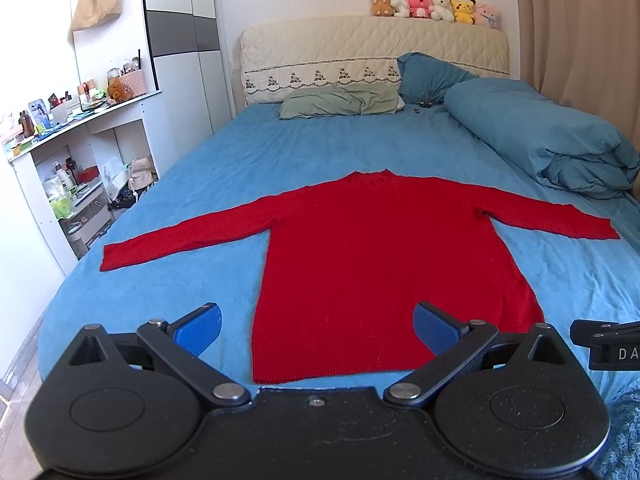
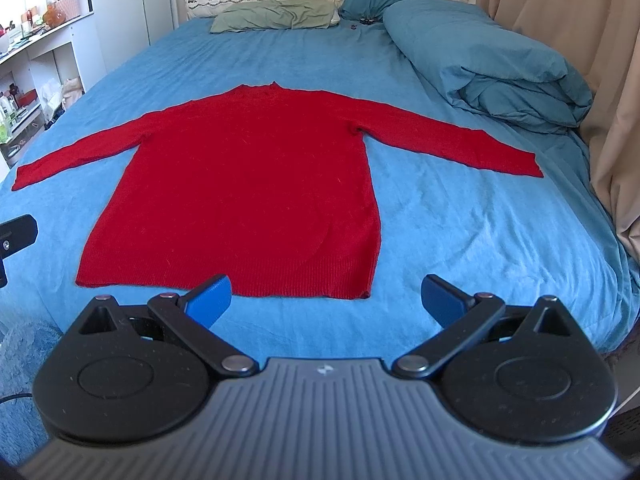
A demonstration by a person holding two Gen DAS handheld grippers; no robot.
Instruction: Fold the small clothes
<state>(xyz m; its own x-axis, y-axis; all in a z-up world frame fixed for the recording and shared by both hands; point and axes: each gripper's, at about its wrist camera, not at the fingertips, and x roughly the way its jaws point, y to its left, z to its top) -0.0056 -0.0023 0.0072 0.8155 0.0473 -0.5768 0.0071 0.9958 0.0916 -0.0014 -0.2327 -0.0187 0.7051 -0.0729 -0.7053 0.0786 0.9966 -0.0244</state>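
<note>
A red knit sweater (image 1: 376, 252) lies flat on the blue bed sheet (image 1: 280, 152), both sleeves spread out sideways, collar toward the headboard, hem toward me. My left gripper (image 1: 318, 330) hovers open above the hem, its blue pads apart with nothing between them. In the right wrist view the same sweater (image 2: 248, 184) fills the middle of the bed. My right gripper (image 2: 326, 300) is open just short of the hem's right corner, holding nothing. Each gripper shows as a black edge in the other's view.
A rolled blue duvet (image 1: 540, 136) lies along the right side near a beige curtain (image 2: 616, 120). Green and blue pillows (image 1: 340, 102) rest at the headboard, plush toys (image 1: 436, 6) on top. White shelves (image 1: 60, 152) with clutter stand left of the bed.
</note>
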